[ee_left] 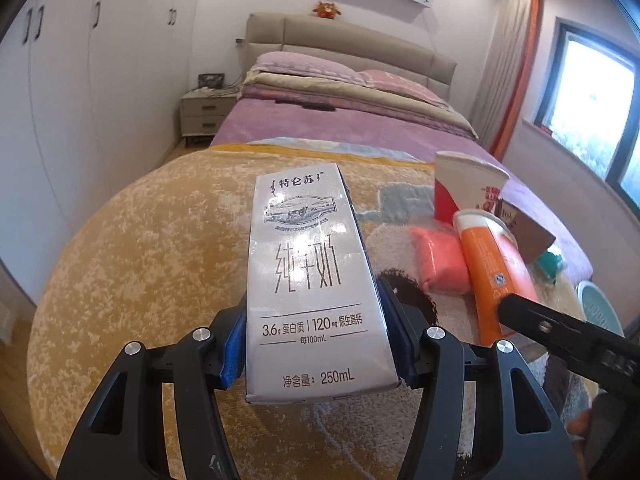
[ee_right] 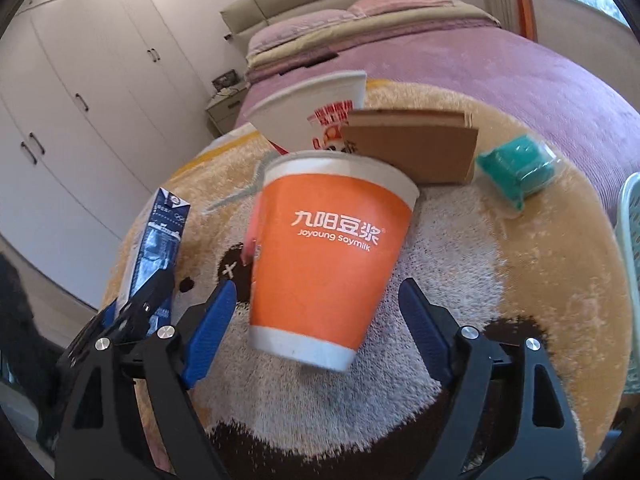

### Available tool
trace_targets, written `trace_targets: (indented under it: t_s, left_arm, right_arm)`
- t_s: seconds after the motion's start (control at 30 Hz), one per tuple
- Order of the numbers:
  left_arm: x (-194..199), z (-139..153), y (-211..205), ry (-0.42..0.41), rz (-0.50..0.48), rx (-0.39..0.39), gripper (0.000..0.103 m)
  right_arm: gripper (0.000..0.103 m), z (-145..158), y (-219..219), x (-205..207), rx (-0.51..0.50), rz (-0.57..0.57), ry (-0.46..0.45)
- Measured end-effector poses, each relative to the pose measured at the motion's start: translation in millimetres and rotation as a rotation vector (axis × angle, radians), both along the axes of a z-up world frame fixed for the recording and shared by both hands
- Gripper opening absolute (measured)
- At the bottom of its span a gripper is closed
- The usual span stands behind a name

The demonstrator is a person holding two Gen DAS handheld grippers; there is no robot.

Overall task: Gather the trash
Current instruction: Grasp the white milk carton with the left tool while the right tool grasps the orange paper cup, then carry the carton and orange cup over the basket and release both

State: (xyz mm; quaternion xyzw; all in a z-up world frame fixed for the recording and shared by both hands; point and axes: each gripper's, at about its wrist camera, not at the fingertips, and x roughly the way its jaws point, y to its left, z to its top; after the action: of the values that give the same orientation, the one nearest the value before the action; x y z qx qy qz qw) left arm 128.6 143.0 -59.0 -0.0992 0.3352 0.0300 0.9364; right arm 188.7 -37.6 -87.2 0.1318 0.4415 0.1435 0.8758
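**Left gripper clamped on milk carton; right gripper spread around soy-milk cup**

1. Left gripper: both blue pads are pressed against the sides of the milk carton, pinching its lower half. The carton's white front face points at the camera and hides the rug directly behind it. In the right wrist view only the carton's dark side panel shows, and the gripper frame covers its lower end.

2. Right gripper: the blue fingers stand spread on either side of the orange cup, with a gap on each side; no contact is visible. The cup sits tilted on the round plush rug, near the rug's middle. Whether its base lies flat cannot be told.

3. Behind the cup, a pink packet lies on the rug; in the right wrist view it is almost wholly hidden by the cup.

4. Farther back, an instant-noodle bowl leans tilted, its lower part covered by the cup and by a brown cardboard box beside it.

5. Toward the rug's right edge lies a teal wrapped packet; its contents are hard to make out.

6. A pale slatted basket is cut off at the right frame border.

7. The rug lies on a bed with a purple cover.
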Motion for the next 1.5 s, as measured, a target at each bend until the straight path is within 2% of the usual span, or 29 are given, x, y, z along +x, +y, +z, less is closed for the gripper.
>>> trace_targets:
  t_s: [0.07, 0.1, 0.13, 0.27, 0.6, 0.8, 0.9, 1.03, 1.2, 1.5]
  left_arm:
    - [2.8, 1.5, -0.8, -0.005, -0.004, -0.009, 0.055]
    - [1.9, 1.4, 0.5, -0.006, -0.005, -0.020, 0.055]
    - [1.4, 0.9, 2.4, -0.006, -0.004, -0.032, 0.055]
    - [1.1, -0.4, 8.5, -0.005, -0.001, -0.060, 0.055]
    - [0.6, 0.2, 5.5, -0.009, 0.000, -0.043, 0.055]
    - [-9.4, 8.7, -12.2, -0.042, -0.033, 0.011, 0.055]
    - [-17.0, 14.5, -25.7, -0.048, -0.077, -0.017, 0.055]
    - [-23.5, 28.0, -56.0, -0.065, -0.143, 0.011, 0.055]
    - [-25.6, 42.5, -100.0, -0.080, -0.255, -0.007, 0.055]
    - [-15.0, 45.8, -180.7, -0.067, -0.432, 0.011, 0.055]
  right_arm:
    - [0.077, -4.9, 1.3, 2.9, -0.011, -0.005, 0.015]
    - [0.069, -7.4, 1.2, 2.9, -0.006, 0.000, 0.022]
    - [0.067, -8.3, 1.3, 1.3, 0.002, 0.011, 0.022]
    - [0.067, -7.9, -2.7, -12.1, -0.005, 0.031, 0.012]
    - [0.066, -7.4, -22.1, -67.7, -0.024, 0.100, -0.001]
    - [0.066, 6.4, -38.2, -89.2, -0.056, 0.090, -0.052]
    - [0.066, 11.7, -58.2, -94.6, -0.039, 0.059, -0.061]
    - [0.066, 21.1, -92.4, -104.4, -0.015, -0.004, -0.087]
    - [0.066, 32.8, -135.1, -111.6, 0.005, -0.094, -0.118]
    - [0.066, 33.5, -220.7, -120.4, -0.001, -0.278, -0.136]
